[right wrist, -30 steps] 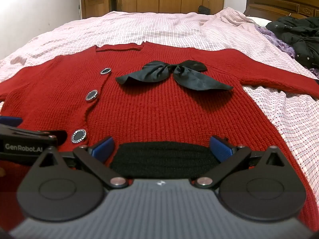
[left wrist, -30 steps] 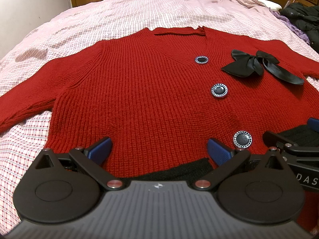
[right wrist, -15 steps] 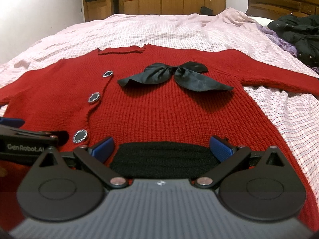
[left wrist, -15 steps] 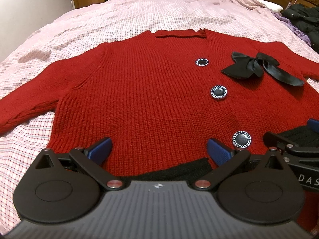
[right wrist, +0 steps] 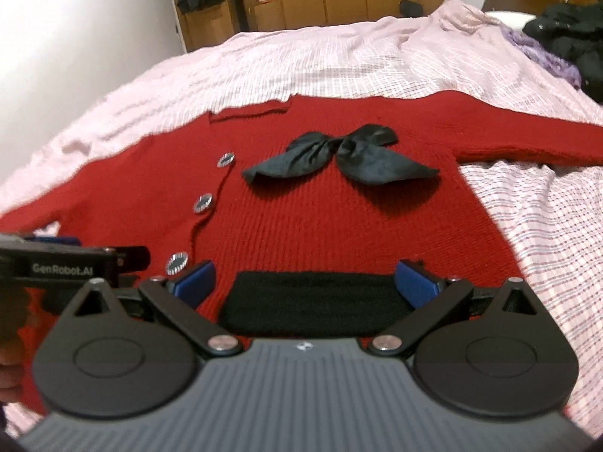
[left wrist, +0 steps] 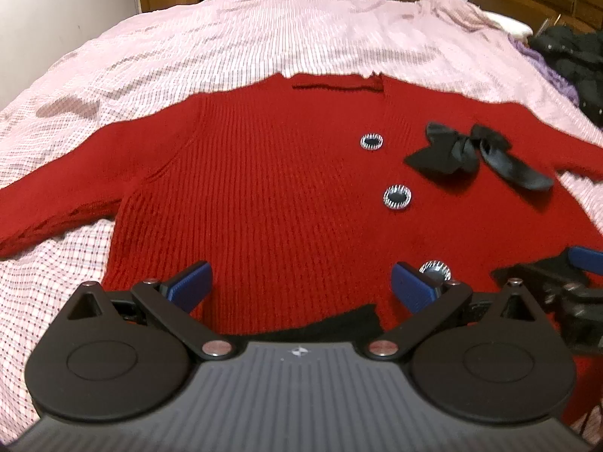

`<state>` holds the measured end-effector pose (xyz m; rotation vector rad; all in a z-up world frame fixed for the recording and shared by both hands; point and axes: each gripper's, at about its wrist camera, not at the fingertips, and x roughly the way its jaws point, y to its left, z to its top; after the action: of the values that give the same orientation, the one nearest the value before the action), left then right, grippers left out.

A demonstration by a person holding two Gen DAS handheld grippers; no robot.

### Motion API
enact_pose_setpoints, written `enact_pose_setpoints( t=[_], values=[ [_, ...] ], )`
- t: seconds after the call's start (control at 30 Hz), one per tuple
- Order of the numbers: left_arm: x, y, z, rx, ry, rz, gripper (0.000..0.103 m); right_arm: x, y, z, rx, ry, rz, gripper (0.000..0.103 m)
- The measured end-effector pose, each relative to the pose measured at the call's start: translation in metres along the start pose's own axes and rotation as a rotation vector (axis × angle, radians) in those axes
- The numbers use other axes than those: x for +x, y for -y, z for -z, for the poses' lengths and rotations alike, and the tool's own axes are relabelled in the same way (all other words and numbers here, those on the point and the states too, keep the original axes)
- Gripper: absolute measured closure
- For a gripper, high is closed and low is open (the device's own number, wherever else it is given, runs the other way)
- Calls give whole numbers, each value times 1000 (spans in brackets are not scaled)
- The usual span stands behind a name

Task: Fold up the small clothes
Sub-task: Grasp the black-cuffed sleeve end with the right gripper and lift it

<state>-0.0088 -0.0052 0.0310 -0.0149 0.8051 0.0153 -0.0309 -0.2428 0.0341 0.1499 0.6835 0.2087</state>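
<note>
"GenRobot.AI" stands in pale letters on the left gripper (right wrist: pixel 124 256).

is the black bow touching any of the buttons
Apart. The right wrist view shows red knit between the black bow and the nearest button.

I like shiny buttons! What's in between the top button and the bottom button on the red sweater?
One more shiny button, the middle button, lies between the top button and the bottom button on the red sweater. The left wrist view shows it best.
</note>
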Motion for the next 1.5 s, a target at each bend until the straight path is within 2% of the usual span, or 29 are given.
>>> enact_pose_setpoints(
  t=[0.17,0.47,0.6,0.73,0.87,0.97,1.2,1.5],
  values=[
    [-4,7,-13,14,23,18,0,-10,38,-23,78,33,18,0],
    [16,29,-25,38,-17,42,0,-8,128,-58,198,99,190,0],
    [29,33,-25,25,-52,28,0,-2,174,-67,297,119,232,0],
    [37,33,-25,7,-76,18,0,5,218,-69,381,132,316,0],
    [45,39,-23,33,-86,-13,0,14,255,-72,431,150,387,0],
    [49,45,-21,58,-83,-37,0,27,279,-72,474,147,391,0],
    [54,48,-18,69,-88,-48,0,54,310,-78,539,183,380,0],
    [60,53,-17,90,-74,-61,0,71,326,-87,539,219,430,0]
  ],
)
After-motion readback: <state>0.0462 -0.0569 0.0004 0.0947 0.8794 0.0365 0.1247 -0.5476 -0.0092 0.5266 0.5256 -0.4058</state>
